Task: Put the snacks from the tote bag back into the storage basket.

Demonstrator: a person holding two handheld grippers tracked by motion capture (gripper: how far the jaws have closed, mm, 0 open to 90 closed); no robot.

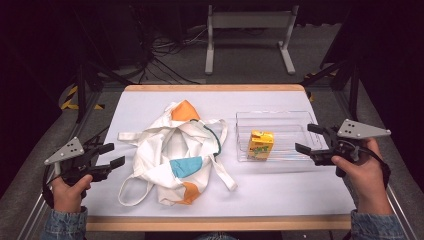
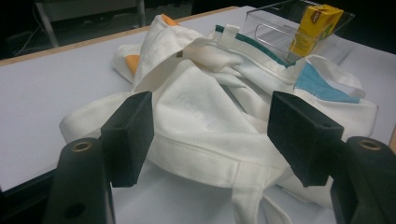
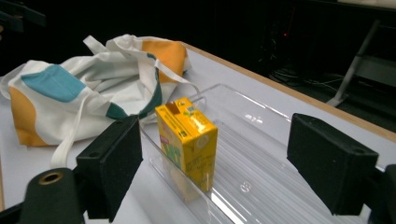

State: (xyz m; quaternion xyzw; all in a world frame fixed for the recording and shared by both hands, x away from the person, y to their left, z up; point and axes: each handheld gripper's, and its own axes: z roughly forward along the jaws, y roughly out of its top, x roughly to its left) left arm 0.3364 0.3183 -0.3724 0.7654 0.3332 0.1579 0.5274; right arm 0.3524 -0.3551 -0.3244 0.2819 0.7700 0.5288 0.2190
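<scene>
A crumpled white cloth bag (image 1: 175,155) with orange and teal patches lies in the middle of the table (image 1: 280,195). Right of it a yellow juice carton (image 1: 260,144) stands upright inside a clear plastic tray (image 1: 290,122). My left gripper (image 1: 111,155) hovers open at the bag's left edge; in the left gripper view the bag (image 2: 205,121) lies just beyond the gripper (image 2: 210,135). My right gripper (image 1: 310,138) is open at the tray's right end, pointing at the carton. In the right gripper view the carton (image 3: 187,140) stands ahead of the gripper (image 3: 229,163), apart from both pads.
The white table top has a wooden rim (image 1: 215,223). Dark stands and cables (image 1: 165,55) crowd the floor behind the table. A metal frame (image 1: 250,35) stands farther back. The bag's loose handles (image 1: 131,192) trail toward the front edge.
</scene>
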